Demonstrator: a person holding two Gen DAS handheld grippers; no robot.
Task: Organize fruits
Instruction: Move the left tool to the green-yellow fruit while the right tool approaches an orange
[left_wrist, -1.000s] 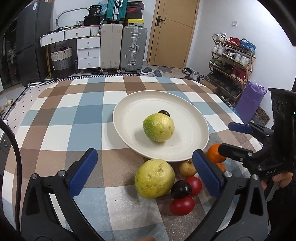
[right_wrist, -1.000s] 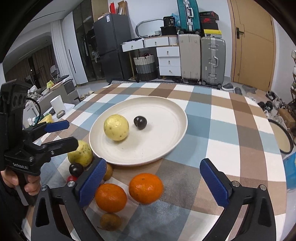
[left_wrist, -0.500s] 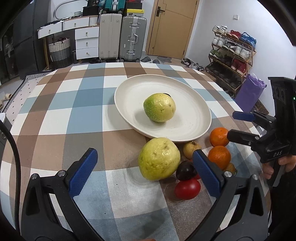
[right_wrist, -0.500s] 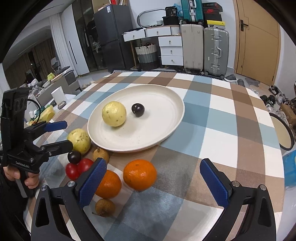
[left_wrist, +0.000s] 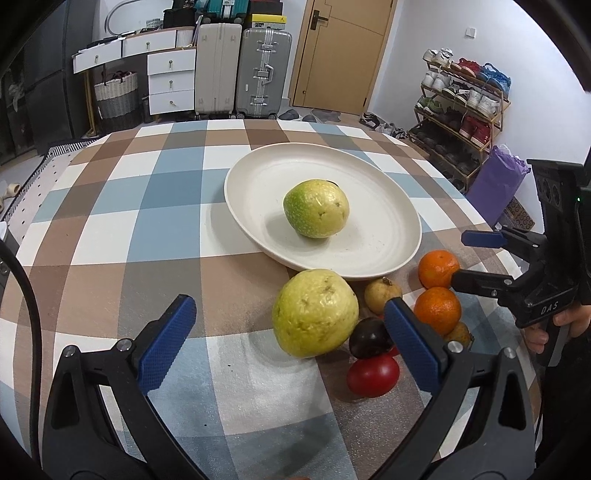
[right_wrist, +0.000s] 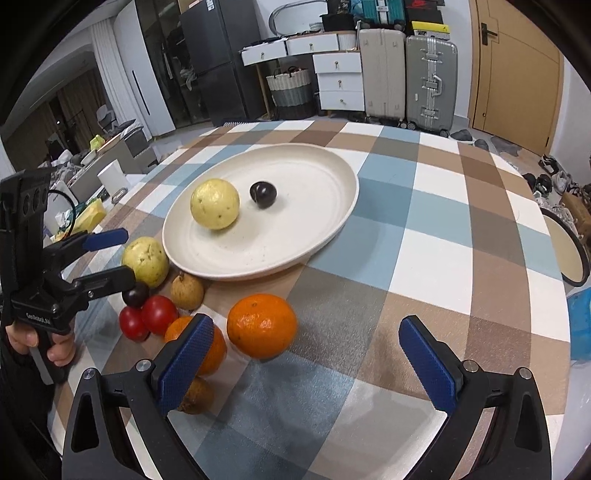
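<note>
Beside the plate (left_wrist: 369, 266), the left tongs (left_wrist: 288, 343) have drawn nearer the loose guava (left_wrist: 314, 312), spread wide and empty; the right tongs (right_wrist: 306, 354), also released, hover by an orange (right_wrist: 261, 325). Pickup looks imminent.

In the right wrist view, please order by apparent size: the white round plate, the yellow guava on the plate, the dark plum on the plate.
1. White round plate, clearly largest.
2. Yellow guava on the plate.
3. Dark plum on the plate, smallest.
Guava and plum lie side by side, so nearness hardly affects this.
</note>
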